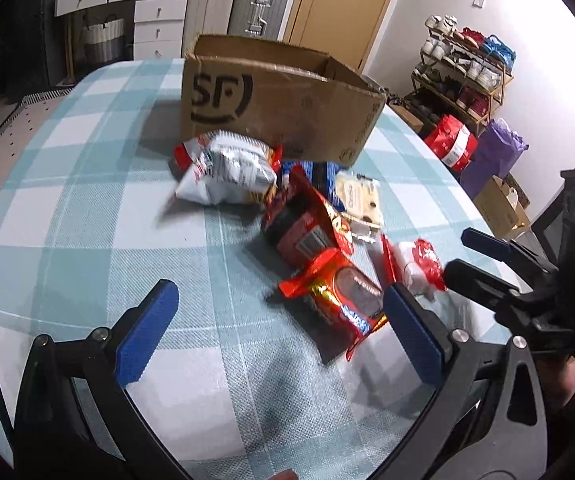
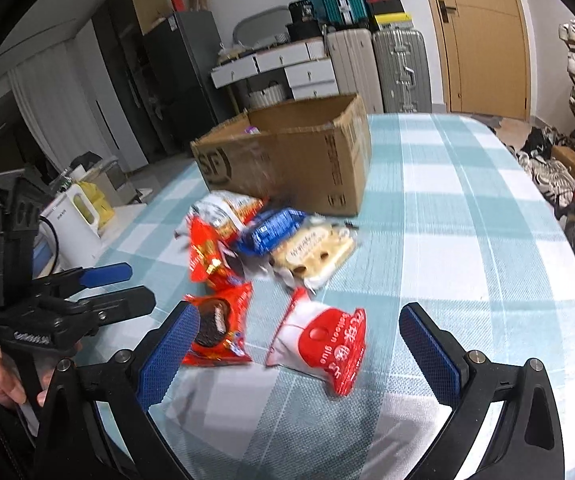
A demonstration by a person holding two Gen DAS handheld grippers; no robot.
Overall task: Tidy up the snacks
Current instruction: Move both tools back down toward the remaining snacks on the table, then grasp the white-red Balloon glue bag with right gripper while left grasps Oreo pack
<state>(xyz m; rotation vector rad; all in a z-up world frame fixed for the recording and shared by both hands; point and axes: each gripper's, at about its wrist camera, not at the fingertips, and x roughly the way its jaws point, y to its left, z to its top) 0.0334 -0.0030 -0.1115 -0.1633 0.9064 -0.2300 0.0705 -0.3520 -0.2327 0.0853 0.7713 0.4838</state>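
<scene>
you hold both tools low over the checked tablecloth (image 1: 87,208) with nothing in either one: the left gripper (image 1: 275,324) has its blue pads spread wide, and the right gripper (image 2: 299,356) is spread just as wide. the snacks lie in a loose heap on the near side of the open cardboard box (image 1: 279,108), which stands at the far end of the table. nearest your left tool is the red cookie pack (image 1: 339,300), its right end just beside the right-hand pad; nearest your right tool is the red and white pouch (image 2: 323,344), lying flat between the pads. behind them the red wrapper (image 1: 307,220), the blue pack (image 2: 271,228), the pale biscuit pack (image 2: 315,256) and the silver chip bag (image 1: 231,168) overlap one another. the risk, as i judge it, is in the flat, slick film: close on a pack lying flat and the pads may slide over it or push it along the cloth instead of pinching it. your two tools are also near each other, so reaching for neighbouring packs at once could make them collide. squeezing the puffed bag hard could crush what is inside.
</scene>
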